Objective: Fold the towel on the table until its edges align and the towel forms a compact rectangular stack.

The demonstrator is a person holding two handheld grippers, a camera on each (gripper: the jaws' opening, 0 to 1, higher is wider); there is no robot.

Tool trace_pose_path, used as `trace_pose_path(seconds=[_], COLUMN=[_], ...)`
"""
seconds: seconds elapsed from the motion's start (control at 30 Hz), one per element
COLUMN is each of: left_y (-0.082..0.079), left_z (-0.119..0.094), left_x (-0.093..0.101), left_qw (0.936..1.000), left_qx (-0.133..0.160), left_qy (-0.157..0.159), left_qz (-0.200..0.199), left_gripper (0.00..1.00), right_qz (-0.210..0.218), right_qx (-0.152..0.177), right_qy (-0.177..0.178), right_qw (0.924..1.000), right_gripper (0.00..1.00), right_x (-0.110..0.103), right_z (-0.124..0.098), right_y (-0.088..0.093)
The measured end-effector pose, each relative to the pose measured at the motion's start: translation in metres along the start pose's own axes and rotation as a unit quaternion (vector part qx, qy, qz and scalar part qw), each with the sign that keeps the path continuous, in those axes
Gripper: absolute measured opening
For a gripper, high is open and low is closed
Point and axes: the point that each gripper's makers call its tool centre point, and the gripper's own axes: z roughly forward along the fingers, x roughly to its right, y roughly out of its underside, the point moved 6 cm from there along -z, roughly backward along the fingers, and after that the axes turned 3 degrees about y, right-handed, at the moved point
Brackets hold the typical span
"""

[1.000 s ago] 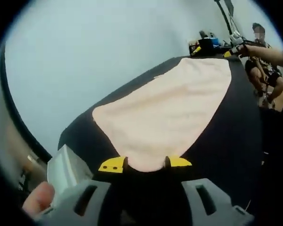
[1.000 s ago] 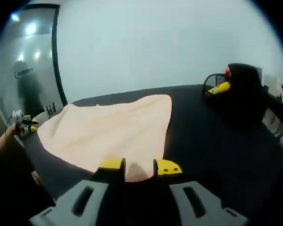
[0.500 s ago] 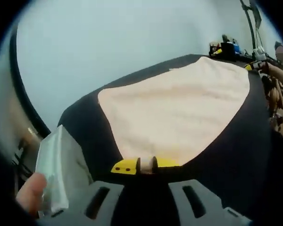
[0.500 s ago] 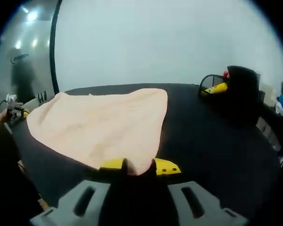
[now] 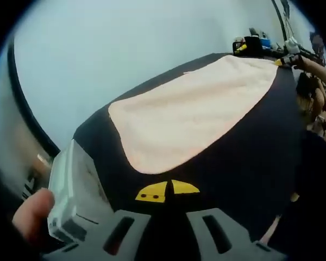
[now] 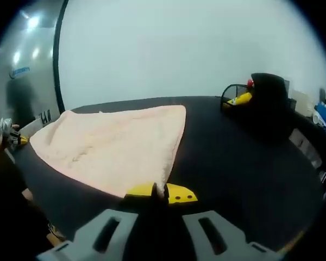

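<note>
A pale peach towel (image 5: 190, 111) lies spread flat on the black table (image 5: 250, 147). My left gripper (image 5: 168, 190) is shut just short of the towel's near corner, and a strip of bare table shows between the tips and the cloth. In the right gripper view the towel (image 6: 114, 147) stretches away to the left. My right gripper (image 6: 162, 191) is shut on the towel's near corner, and a bit of cloth shows between the yellow tips. The right gripper (image 5: 285, 57) appears far off at the towel's other end, and the left gripper (image 6: 5, 133) sits at the far left edge.
A black wire basket with a yellow item (image 6: 239, 99) and a bulky black object (image 6: 270, 89) stand at the table's back right. Clutter (image 5: 250, 43) sits beyond the towel's far end. A person's arm (image 5: 318, 70) reaches in from the right.
Both pairs of jaws went from open to shut. The right pair closed on the towel corner. The left pair held cloth between its tips half a second ago and now sits clear of the edge.
</note>
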Motion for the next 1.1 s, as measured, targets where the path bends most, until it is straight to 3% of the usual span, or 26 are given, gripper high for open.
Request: trace_pose_path(seconds=[0.03,0.07,0.1,0.13,0.17,0.2,0.23,0.3,0.33,0.37,0.4,0.43,0.5,0.57,0.67,0.7,0.73,0.77,0.8,0.83,0.9,0.93,1.0,1.1], left_y=[0.000,-0.007,-0.012,-0.017,-0.019,-0.023,-0.025,-0.019,-0.016,-0.016,-0.022,-0.021,-0.022,-0.022,-0.016,-0.016,-0.019,-0.021,-0.022,-0.022,-0.022,-0.021,-0.022,-0.018], left_z=[-0.001,-0.004,-0.007,-0.010,-0.008,-0.004,0.000,0.014,0.023,0.026,0.026,0.027,0.027,0.020,0.020,0.022,0.023,0.026,0.027,0.030,0.036,0.038,0.039,0.036], left_x=[-0.009,-0.025,-0.036,-0.036,-0.037,-0.027,-0.023,-0.015,-0.017,-0.017,-0.013,-0.015,-0.019,-0.016,-0.017,-0.018,-0.021,-0.022,-0.022,-0.020,-0.014,-0.009,-0.007,-0.007], left_qw=[0.9994,0.9962,0.9900,0.9846,0.9824,0.9782,0.9810,0.9854,0.9797,0.9748,0.9694,0.9720,0.9706,0.9562,0.9525,0.9379,0.9364,0.9420,0.9433,0.9416,0.9299,0.9274,0.9323,0.9304], left_qx=[0.003,0.015,0.028,0.029,0.029,0.048,0.069,0.038,0.016,0.014,0.040,0.031,0.030,0.028,0.016,0.017,0.016,0.011,0.007,0.004,-0.003,-0.008,-0.016,-0.017], left_qy=[-0.026,-0.075,-0.104,-0.104,-0.093,-0.053,-0.029,0.018,0.019,0.010,0.017,0.009,0.005,0.010,0.008,0.011,0.004,0.006,0.007,0.008,0.023,0.023,0.018,0.004], left_qz=[0.021,0.041,0.091,0.137,0.159,0.195,0.179,0.165,0.199,0.223,0.242,0.233,0.239,0.291,0.304,0.346,0.350,0.335,0.332,0.337,0.367,0.373,0.361,0.366], left_gripper=[0.00,0.00,0.00,0.00,0.00,0.00,0.01,0.09,0.17,0.19,0.19,0.20,0.23,0.23,0.22,0.21,0.21,0.21,0.21,0.21,0.14,0.09,0.05,0.01], right_qz=[-0.003,-0.010,-0.028,-0.021,-0.010,-0.007,-0.004,0.006,0.012,0.020,0.023,0.025,0.029,0.030,0.025,0.028,0.028,0.028,0.031,0.037,0.040,0.039,0.036,0.041], right_qx=[-0.001,-0.001,0.008,0.005,0.002,0.007,0.009,0.006,0.008,0.011,0.015,0.019,0.021,0.017,0.019,0.018,0.017,0.019,0.020,0.022,0.024,0.023,0.017,0.010], right_qy=[-0.003,-0.004,-0.004,-0.003,-0.005,-0.009,-0.010,-0.002,-0.002,-0.003,-0.004,-0.005,-0.008,-0.013,-0.017,-0.019,-0.019,-0.019,-0.019,-0.022,-0.027,-0.029,-0.033,-0.029], right_qw=[1.0000,0.9999,0.9996,0.9998,0.9999,0.9999,0.9999,1.0000,0.9999,0.9997,0.9996,0.9995,0.9993,0.9993,0.9994,0.9993,0.9993,0.9993,0.9991,0.9989,0.9985,0.9985,0.9987,0.9987], right_gripper=[0.05,0.06,0.09,0.14,0.19,0.20,0.20,0.21,0.21,0.21,0.20,0.20,0.20,0.20,0.20,0.20,0.20,0.20,0.20,0.20,0.20,0.20,0.20,0.20], right_x=[0.000,0.000,0.002,0.003,0.006,0.007,0.006,0.012,0.014,0.014,0.013,0.016,0.012,0.006,0.002,0.007,0.007,0.007,0.007,0.007,0.001,-0.002,-0.001,0.004], right_z=[0.000,0.000,0.001,0.001,0.002,0.000,-0.002,-0.003,-0.004,-0.005,-0.007,-0.007,-0.009,-0.011,-0.013,-0.010,-0.008,-0.009,-0.008,-0.005,-0.006,-0.006,-0.004,-0.003], right_y=[0.000,-0.001,-0.003,-0.004,-0.005,-0.006,-0.007,-0.007,-0.006,-0.006,-0.006,-0.007,-0.007,-0.005,-0.007,-0.009,-0.010,-0.010,-0.012,-0.013,-0.015,-0.015,-0.014,-0.013])
